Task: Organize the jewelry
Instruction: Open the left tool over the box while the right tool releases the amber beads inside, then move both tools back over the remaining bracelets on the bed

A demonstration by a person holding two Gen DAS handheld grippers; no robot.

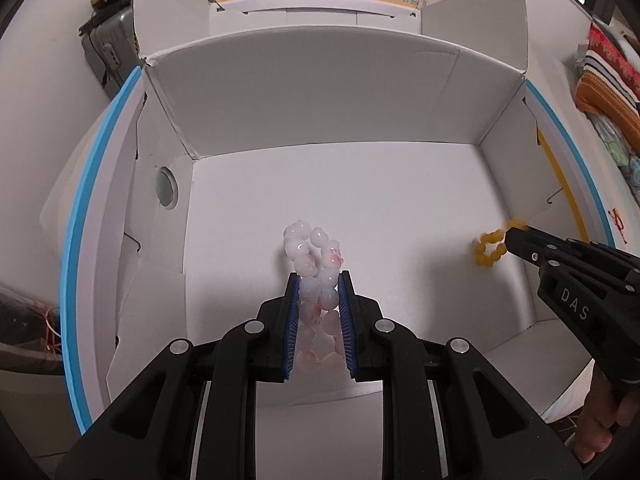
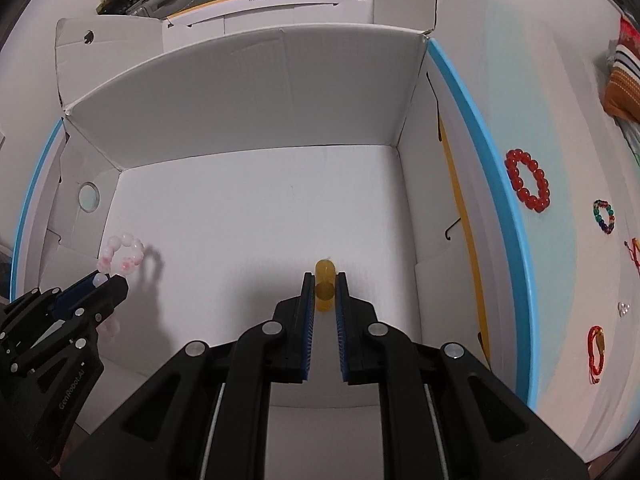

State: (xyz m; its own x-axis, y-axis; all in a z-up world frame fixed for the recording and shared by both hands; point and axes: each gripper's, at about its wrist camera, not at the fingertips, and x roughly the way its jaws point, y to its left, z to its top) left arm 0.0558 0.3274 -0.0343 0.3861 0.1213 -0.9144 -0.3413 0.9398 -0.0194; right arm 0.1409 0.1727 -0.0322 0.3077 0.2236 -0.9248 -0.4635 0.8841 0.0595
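A large open white cardboard box (image 1: 304, 92) fills both views (image 2: 248, 92). My left gripper (image 1: 319, 280) is shut on a pale pink-white bead bracelet (image 1: 314, 256) and holds it over the box floor; the same bracelet shows at the left of the right wrist view (image 2: 122, 254). My right gripper (image 2: 325, 278) is shut on a yellow bead bracelet (image 2: 325, 280), seen edge-on, inside the box. In the left wrist view that gripper (image 1: 510, 240) holds the yellow bracelet (image 1: 489, 249) near the box's right wall.
Outside the box on the white surface to the right lie a red bead bracelet (image 2: 527, 185), a multicoloured bead bracelet (image 2: 605, 216), a red cord bracelet (image 2: 596, 354) and a small clear piece (image 2: 622, 308). Box flaps stand up at the back.
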